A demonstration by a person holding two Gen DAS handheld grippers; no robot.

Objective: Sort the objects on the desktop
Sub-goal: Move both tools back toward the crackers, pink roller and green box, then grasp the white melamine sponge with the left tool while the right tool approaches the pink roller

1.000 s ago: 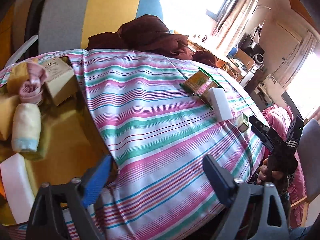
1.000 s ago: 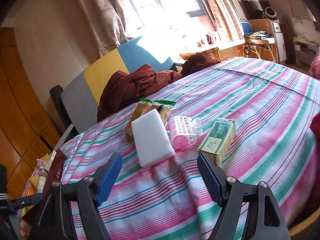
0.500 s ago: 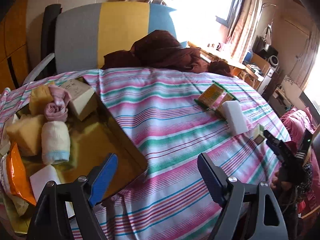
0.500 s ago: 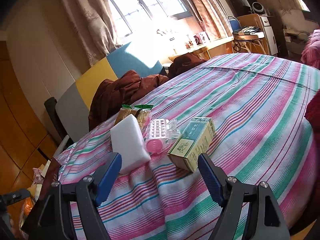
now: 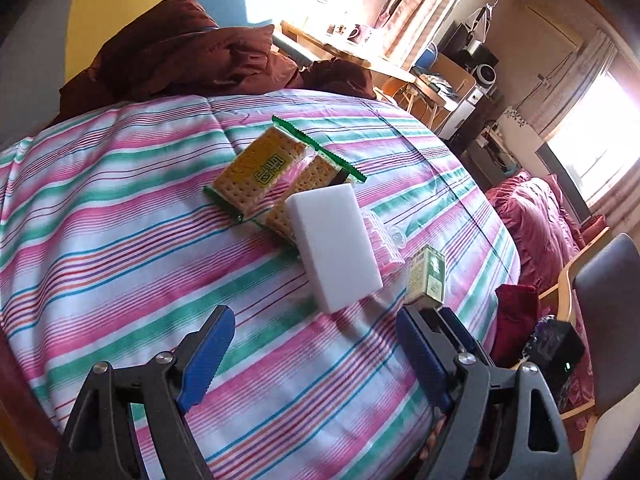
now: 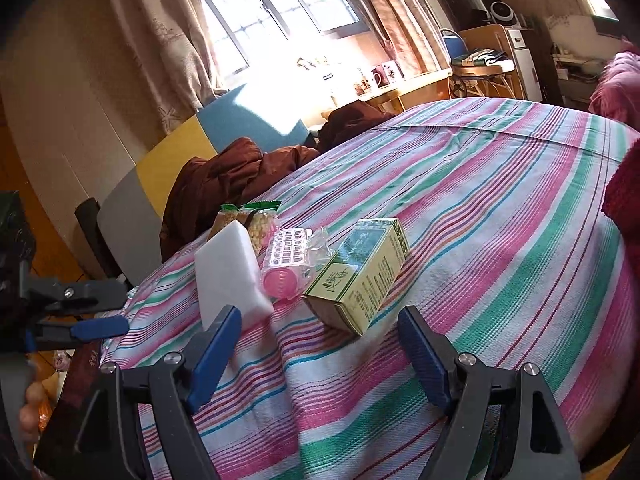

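A white sponge block (image 5: 334, 246) lies on the striped tablecloth (image 5: 120, 216), leaning on two cracker packets (image 5: 260, 172). Right of it are a clear pack with a pink roller (image 6: 286, 268) and a green box (image 6: 360, 276), which also shows in the left wrist view (image 5: 428, 276). My left gripper (image 5: 316, 344) stands open just short of the sponge, holding nothing. My right gripper (image 6: 320, 344) is open too, low over the cloth just before the green box and the sponge (image 6: 228, 276). The left gripper (image 6: 112, 310) appears at the left edge of the right wrist view.
A maroon cloth (image 5: 180, 52) is heaped on a grey, yellow and blue chair (image 6: 160, 176) behind the table. A dark tray edge (image 6: 80, 364) shows at the lower left. A wooden chair (image 5: 600, 300) and a red cloth (image 6: 624, 188) are at the right.
My left gripper has swung right, away from the tray of sorted items, and closed in on the sponge and crackers. My right gripper has moved nearer to the green box.
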